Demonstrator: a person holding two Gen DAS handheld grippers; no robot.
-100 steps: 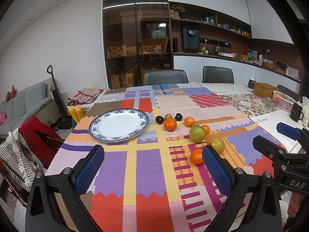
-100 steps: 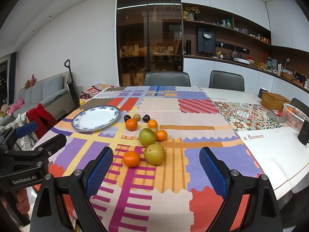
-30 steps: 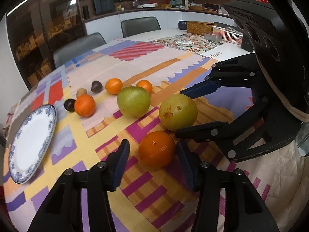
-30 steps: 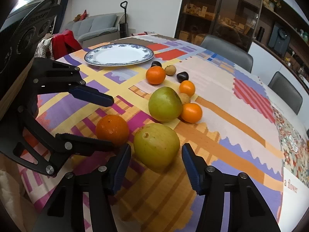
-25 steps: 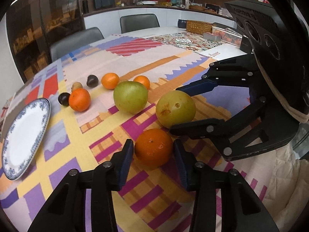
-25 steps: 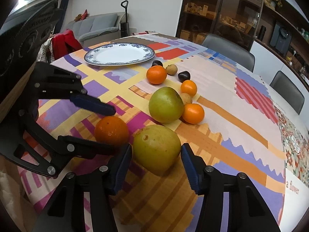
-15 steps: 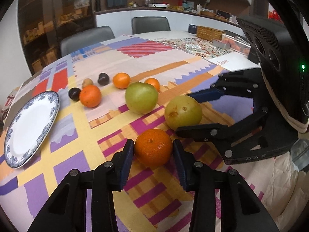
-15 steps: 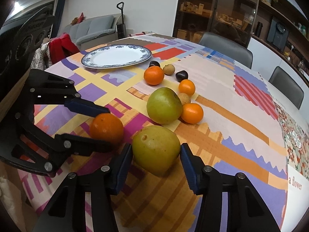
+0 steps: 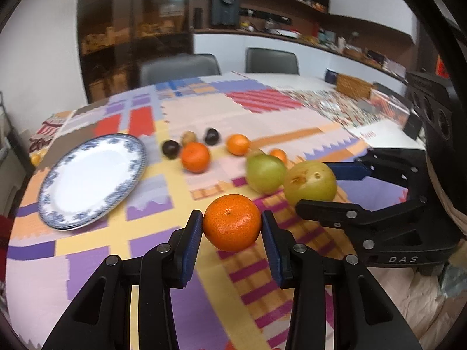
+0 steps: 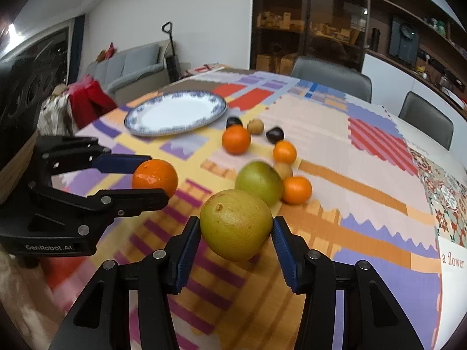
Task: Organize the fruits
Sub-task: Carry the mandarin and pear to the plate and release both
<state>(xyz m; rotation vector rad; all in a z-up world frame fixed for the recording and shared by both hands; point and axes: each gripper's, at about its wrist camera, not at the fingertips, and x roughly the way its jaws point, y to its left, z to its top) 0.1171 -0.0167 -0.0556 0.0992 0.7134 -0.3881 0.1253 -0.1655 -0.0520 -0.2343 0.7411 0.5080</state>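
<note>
My left gripper (image 9: 232, 218) is shut on an orange (image 9: 230, 229), held just above the patchwork tablecloth (image 9: 163, 250). The same left gripper (image 10: 159, 175) and orange (image 10: 151, 176) show at the left of the right wrist view. There my right gripper (image 10: 235, 222) is shut on a large yellow-green fruit (image 10: 235, 227), both blue pads against its sides. That right gripper (image 9: 327, 188) with its fruit (image 9: 310, 180) also shows in the left wrist view. An empty blue-rimmed white plate (image 9: 90, 180) (image 10: 175, 115) lies farther back on the left.
A green apple (image 9: 265, 172) (image 10: 259, 182) sits just behind the held fruits. Beyond it lie several small oranges, such as one (image 10: 235, 139), and dark round fruits (image 9: 170, 148). Grey chairs (image 9: 271, 61) stand at the far side. A wicker basket (image 9: 353, 86) is at the right.
Both pairs of jaws have closed onto their fruit. My left gripper has risen and rolled with the orange, which is now off the cloth. The right gripper has barely moved.
</note>
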